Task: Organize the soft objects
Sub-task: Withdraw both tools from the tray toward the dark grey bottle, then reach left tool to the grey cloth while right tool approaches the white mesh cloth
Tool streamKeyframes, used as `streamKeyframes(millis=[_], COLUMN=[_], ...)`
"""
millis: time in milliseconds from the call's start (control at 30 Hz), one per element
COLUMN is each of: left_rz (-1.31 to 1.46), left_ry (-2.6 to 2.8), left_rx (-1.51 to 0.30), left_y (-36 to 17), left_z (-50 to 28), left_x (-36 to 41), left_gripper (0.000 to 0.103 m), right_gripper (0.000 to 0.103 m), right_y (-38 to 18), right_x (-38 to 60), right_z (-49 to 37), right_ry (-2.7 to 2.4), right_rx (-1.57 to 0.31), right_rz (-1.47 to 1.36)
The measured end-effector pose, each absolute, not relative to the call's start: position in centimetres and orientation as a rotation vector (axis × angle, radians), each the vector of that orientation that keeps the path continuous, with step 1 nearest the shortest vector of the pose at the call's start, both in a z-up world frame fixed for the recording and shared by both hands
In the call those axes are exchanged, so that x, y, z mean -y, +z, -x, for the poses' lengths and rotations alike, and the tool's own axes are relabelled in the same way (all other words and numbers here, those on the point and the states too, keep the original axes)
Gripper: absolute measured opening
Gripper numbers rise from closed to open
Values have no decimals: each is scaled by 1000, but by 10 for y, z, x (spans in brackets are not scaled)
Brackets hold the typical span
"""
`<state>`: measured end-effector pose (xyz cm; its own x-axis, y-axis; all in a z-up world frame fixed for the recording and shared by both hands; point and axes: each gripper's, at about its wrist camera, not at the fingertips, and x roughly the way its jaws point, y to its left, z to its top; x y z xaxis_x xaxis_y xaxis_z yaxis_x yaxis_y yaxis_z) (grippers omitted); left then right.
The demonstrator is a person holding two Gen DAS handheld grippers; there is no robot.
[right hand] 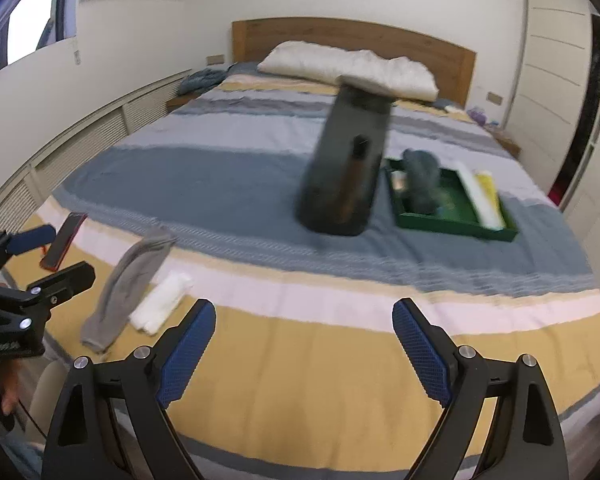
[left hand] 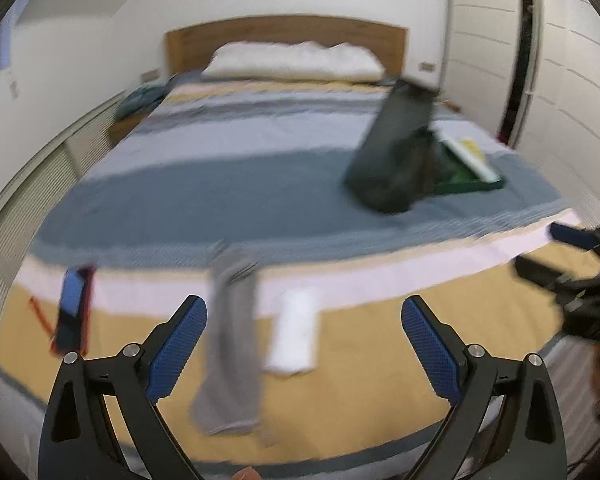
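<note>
A grey sock (left hand: 230, 344) (right hand: 128, 276) lies stretched out on the striped bedspread near the foot of the bed. Beside it on its right lies a folded white cloth (left hand: 294, 336) (right hand: 162, 302). My left gripper (left hand: 304, 320) hovers open above and just short of both, nothing between its blue pads. It also shows at the left edge of the right wrist view as the left gripper (right hand: 48, 252). My right gripper (right hand: 304, 322) is open over bare yellow bedspread, to the right of the sock and cloth. A green tray (right hand: 452, 222) (left hand: 476, 184) further up the bed holds a dark blue-green bundle (right hand: 420, 180) and a white and yellow item.
A tall dark translucent container (right hand: 342, 168) (left hand: 392, 152) stands on the bed left of the tray. A red-edged phone (left hand: 74, 312) (right hand: 62, 244) lies left of the sock. White pillows (right hand: 348, 68) rest against the wooden headboard. A louvred wall panel runs along the left.
</note>
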<state>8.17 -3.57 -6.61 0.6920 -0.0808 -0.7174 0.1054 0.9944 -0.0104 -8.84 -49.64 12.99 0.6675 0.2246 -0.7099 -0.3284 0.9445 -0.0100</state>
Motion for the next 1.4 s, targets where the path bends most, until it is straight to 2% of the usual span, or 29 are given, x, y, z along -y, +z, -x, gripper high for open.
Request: streamKeyframes(millis=[167,333,933,1400], left_rz=[-12,-16,-45,-88], left_ry=[23,70,-35,-18], left_rx=[-889,-952,-1055,-1142], left_y=[-109,-138,-183,-215], left_z=[-68,-65,-154,-174], left_x=[-31,-61,-22,-26], left_gripper=[96,96,96,96], right_gripper=[92,92,92,92], right_y=[111,86,21,-11], right_x=[469,439,379,362], right_z=[87,77,31,6], right_ry=[353,388,436,410], right_rx=[-832,-889,-972,-1023], right_rz=[152,159,207,164])
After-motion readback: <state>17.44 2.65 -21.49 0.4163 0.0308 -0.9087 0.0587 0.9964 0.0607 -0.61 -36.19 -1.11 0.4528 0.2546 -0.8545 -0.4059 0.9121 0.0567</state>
